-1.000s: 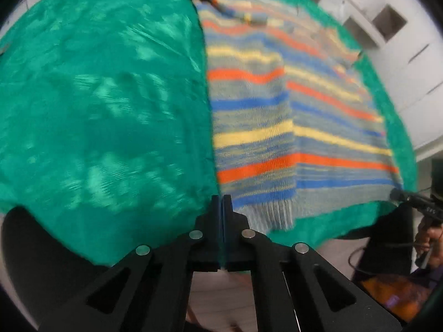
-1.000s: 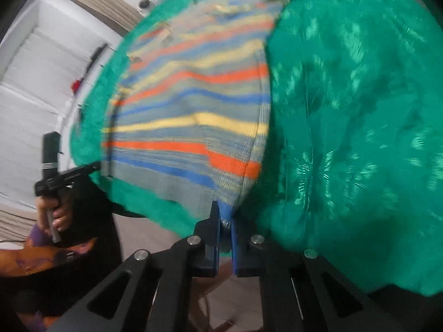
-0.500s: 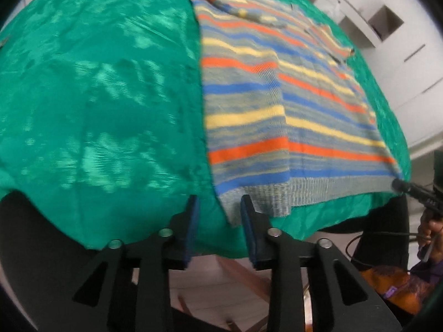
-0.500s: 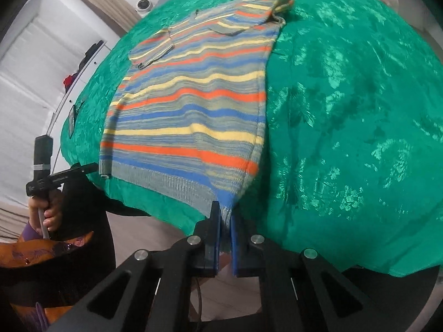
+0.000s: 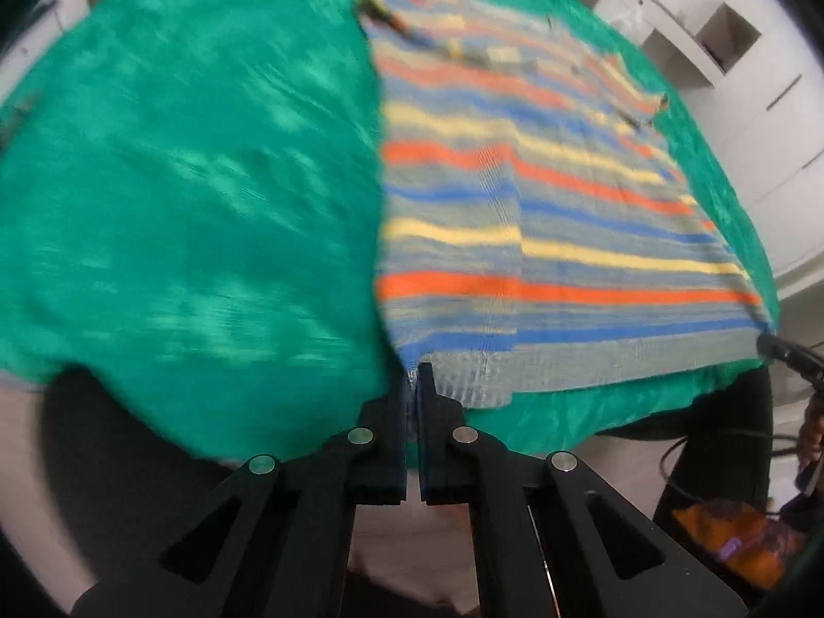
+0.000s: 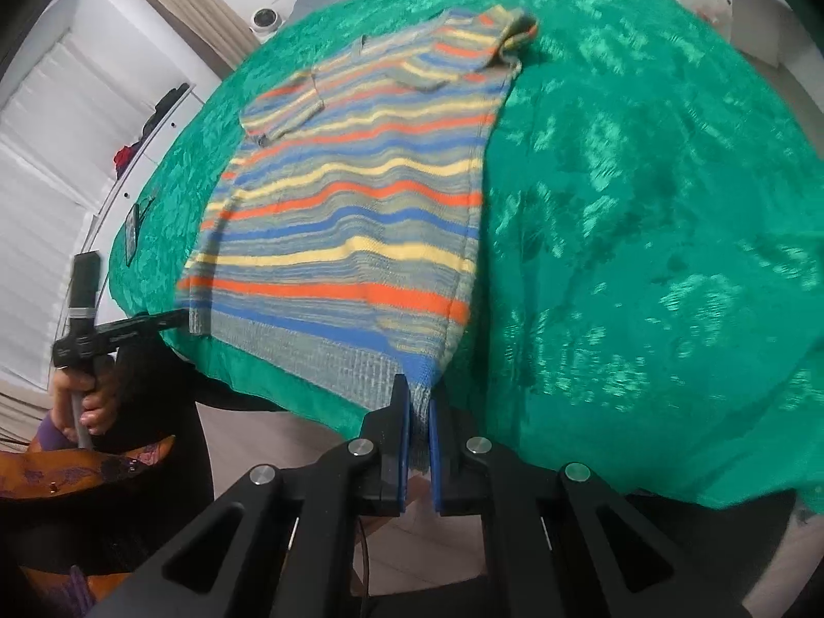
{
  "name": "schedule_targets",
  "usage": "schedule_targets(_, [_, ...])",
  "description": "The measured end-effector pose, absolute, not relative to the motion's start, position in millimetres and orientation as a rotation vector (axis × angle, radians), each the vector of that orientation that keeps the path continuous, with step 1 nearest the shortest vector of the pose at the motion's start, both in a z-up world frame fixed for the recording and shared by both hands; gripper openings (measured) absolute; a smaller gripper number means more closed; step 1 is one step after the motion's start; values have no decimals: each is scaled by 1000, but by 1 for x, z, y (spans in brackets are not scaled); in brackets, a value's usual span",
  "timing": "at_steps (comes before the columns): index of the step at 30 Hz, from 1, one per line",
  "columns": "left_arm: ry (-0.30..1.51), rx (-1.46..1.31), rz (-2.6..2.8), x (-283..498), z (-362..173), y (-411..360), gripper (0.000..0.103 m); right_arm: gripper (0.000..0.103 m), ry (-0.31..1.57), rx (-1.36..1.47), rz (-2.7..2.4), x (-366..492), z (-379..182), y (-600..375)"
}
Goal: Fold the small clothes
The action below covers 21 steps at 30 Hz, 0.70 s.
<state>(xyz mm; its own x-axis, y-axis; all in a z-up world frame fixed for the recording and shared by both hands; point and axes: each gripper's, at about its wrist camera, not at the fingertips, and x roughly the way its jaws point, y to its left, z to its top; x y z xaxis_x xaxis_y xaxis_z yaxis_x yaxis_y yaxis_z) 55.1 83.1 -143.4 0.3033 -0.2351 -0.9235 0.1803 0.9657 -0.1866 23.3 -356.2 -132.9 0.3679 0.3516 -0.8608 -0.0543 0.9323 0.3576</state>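
A striped knit sweater (image 5: 541,206) in grey, blue, yellow and orange lies flat on the green tablecloth (image 5: 180,180), hem towards me. My left gripper (image 5: 414,381) is at the hem's left corner, its jaws closing tight on that corner, which is raised a little. In the right wrist view the same sweater (image 6: 350,216) shows its sleeves folded in. My right gripper (image 6: 419,391) is shut on the hem's right corner, with fabric pinched between the blue pads. The left gripper (image 6: 177,316) shows there at the far hem corner, held by a hand (image 6: 82,396).
The green cloth (image 6: 644,206) drapes over the table's near edge, with floor below. White cabinets (image 5: 747,67) stand beyond the table. A dark flat object (image 6: 133,232) lies on the cloth left of the sweater. An orange patterned garment (image 6: 77,468) is at the lower left.
The left gripper went from shut on nothing to open around the hem corner, and now it is shut on it. The right gripper kept its hold and the right corner rose slightly.
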Motion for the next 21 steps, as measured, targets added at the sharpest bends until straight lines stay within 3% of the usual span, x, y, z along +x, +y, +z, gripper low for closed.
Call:
schedule_targets(4, [1216,-27,-244,50,-128,104,0,6,1214,256,264,22,-131,-350])
schedule_targets(10, [1309,95,-199,48,-171,89,0,6,1350,230,205,27,-187,-344])
schedule_targets(21, [1359,145,-115,69,-211,68,0,6,1375,260,137,34,-215,-347])
